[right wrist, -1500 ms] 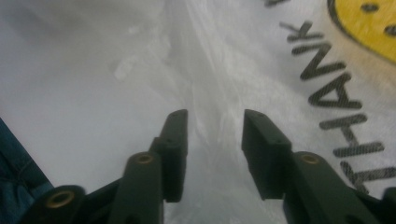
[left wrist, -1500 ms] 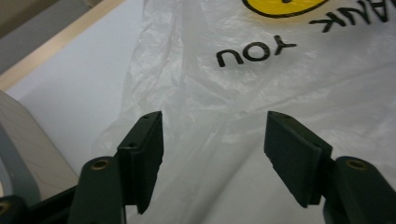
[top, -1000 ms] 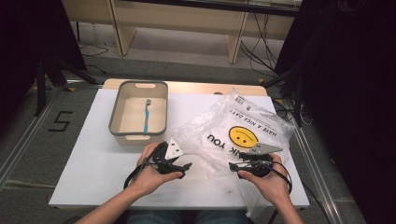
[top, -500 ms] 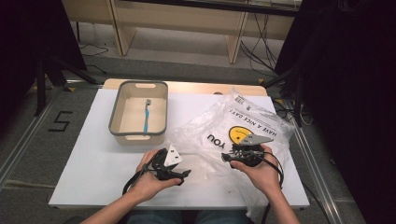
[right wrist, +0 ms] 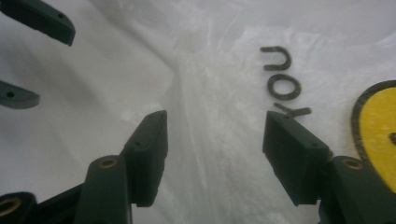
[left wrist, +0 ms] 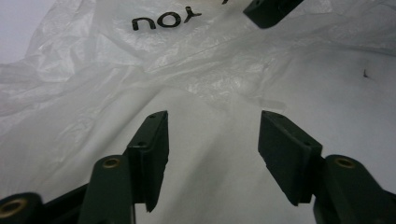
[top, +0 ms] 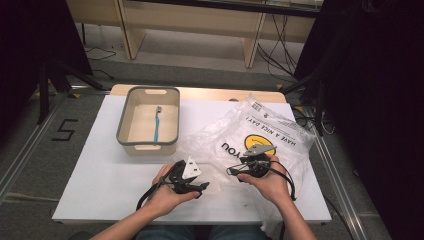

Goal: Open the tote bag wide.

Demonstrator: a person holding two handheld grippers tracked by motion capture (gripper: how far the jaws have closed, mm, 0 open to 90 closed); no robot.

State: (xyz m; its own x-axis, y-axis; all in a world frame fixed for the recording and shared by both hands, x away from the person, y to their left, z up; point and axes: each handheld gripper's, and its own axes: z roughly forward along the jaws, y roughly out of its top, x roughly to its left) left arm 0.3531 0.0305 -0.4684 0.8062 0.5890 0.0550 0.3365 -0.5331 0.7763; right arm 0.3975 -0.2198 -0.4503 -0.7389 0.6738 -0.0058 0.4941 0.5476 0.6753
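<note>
I'm lining up both grippers on the plastic bag (top: pixel 250 142), crumpled right of centre. The left gripper (left wrist: pixel 212 140) has just been closing (still nothing between its pads); the right gripper (right wrist: pixel 215 144) gapes empty. Next: pinch the film's near edge.

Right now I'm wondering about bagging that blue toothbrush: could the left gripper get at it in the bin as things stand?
Probably yes. The toothbrush lies alone in the open-topped bin, nothing covering it. The left gripper, jaws apart and just closing somewhat with nothing pinched, sits at the plastic bag edge, so it must swing over first.
</note>
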